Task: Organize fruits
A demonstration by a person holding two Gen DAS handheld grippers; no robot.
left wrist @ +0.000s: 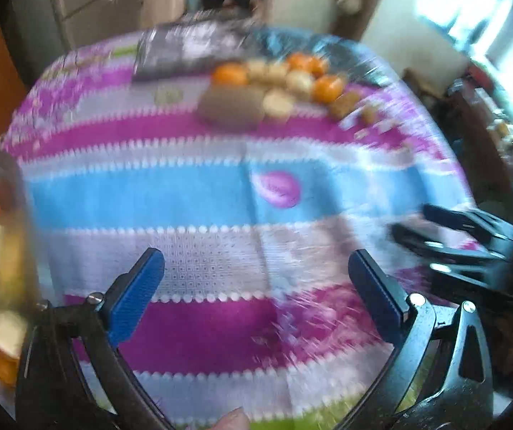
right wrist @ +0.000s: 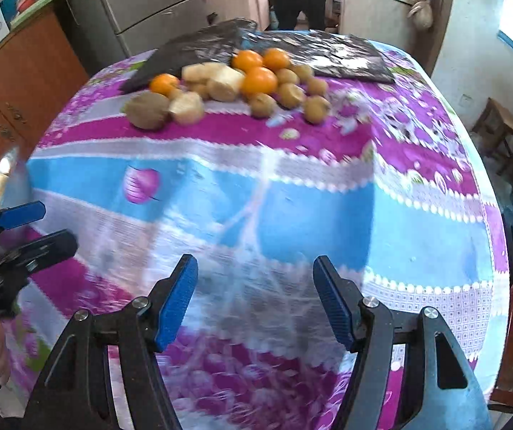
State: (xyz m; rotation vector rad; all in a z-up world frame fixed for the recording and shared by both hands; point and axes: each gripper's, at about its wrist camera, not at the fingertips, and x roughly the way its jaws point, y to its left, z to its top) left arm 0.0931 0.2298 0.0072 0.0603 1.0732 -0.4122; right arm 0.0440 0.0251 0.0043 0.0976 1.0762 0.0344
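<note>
Both tools hover low over the near part of the tablecloth (right wrist: 292, 215), side by side and pointing toward the far edge. The left gripper (left wrist: 256, 286) has its blue pads spread wide with nothing between them, and the right gripper (right wrist: 254, 295) is likewise released and empty. The fruits lie clustered near the far edge, well apart from both tools: oranges (right wrist: 259, 79), a kiwi (right wrist: 148, 109), pale peeled-looking pieces (right wrist: 226, 84) and small brown fruits (right wrist: 316, 108), just before black plastic bags (right wrist: 342, 55).
</note>
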